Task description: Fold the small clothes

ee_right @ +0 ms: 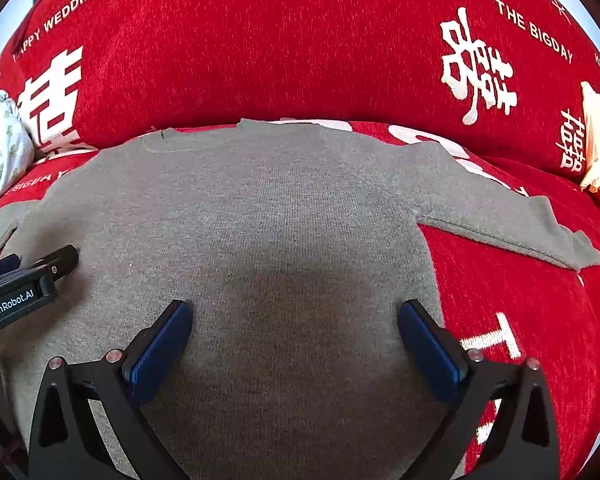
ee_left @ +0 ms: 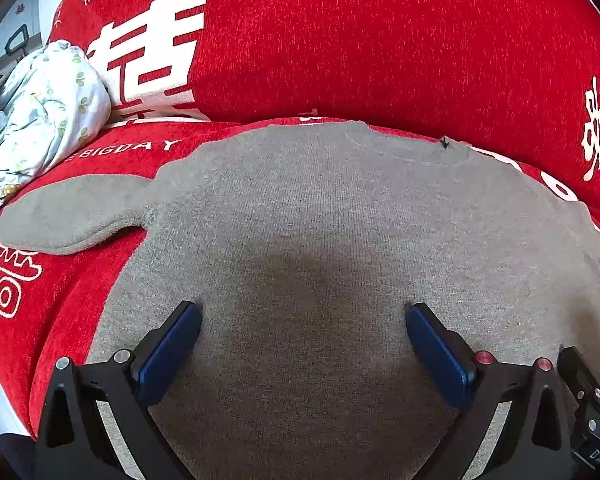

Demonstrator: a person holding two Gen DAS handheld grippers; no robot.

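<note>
Grey sweater [ee_left: 320, 216] flat beneath both spread grippers: left gripper [ee_left: 303, 314], right gripper [ee_right: 295, 312].

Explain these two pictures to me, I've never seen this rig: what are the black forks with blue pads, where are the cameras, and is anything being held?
No robot arm here: a person holds a two-finger gripper in each hand, and each gripper carries a fisheye camera looking forward along its fingers. One picture is from the left gripper, the other from the right gripper. The black forks are the fingers; the blue pads are their gripping faces. Both grippers are open over a grey sweater, which lies flat with sleeves out on a red sofa cover with white lettering. Nothing is held. The left gripper also shows at the left edge of the right view. A floral cloth bundle lies to the left.
</note>
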